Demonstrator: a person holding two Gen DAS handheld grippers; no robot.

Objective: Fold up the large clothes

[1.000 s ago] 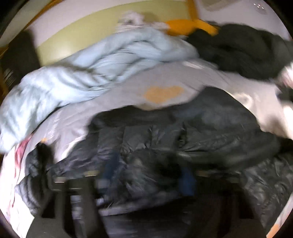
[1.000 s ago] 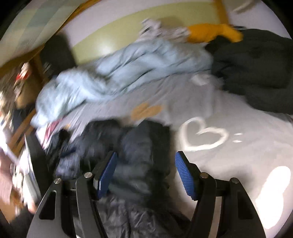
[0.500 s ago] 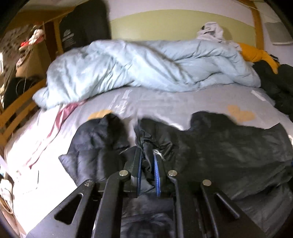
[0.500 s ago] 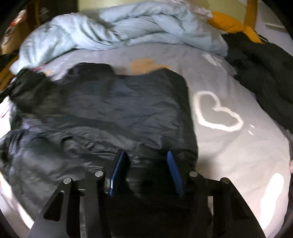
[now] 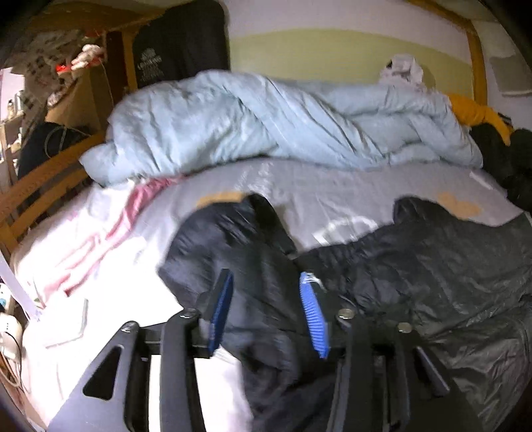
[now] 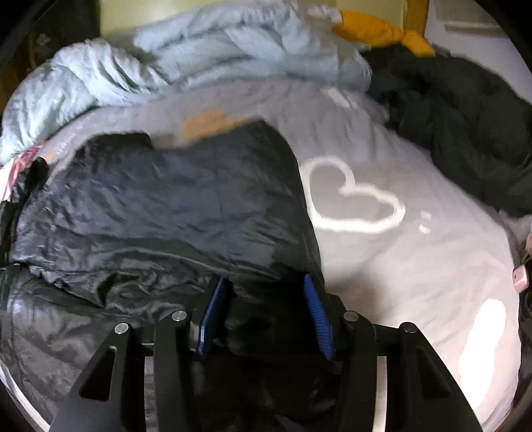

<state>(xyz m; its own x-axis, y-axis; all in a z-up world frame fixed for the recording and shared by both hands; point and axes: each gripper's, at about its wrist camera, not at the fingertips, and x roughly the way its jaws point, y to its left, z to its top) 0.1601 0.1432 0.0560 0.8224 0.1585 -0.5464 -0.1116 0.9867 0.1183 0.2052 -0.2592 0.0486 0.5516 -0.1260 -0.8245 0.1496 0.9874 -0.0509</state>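
Note:
A large black puffer jacket (image 5: 432, 266) lies spread on the grey bed sheet (image 5: 332, 189); it also shows in the right wrist view (image 6: 159, 206). My left gripper (image 5: 266, 282) is open, its blue pads apart, with the jacket's left sleeve or hood part (image 5: 232, 239) lying between and under the fingers. My right gripper (image 6: 262, 285) is open over the jacket's near right edge, fabric lying between its blue pads.
A crumpled light blue duvet (image 5: 266, 126) lies along the back of the bed. Dark clothes (image 6: 449, 116) and a yellow garment (image 6: 382, 30) are piled at the back right. A wooden bed rail (image 5: 40, 186) runs on the left. A white heart print (image 6: 352, 199) marks the sheet.
My left gripper was shut on the jacket fabric and is now open. My right gripper has opened wider. The jacket lies flatter on the bed.

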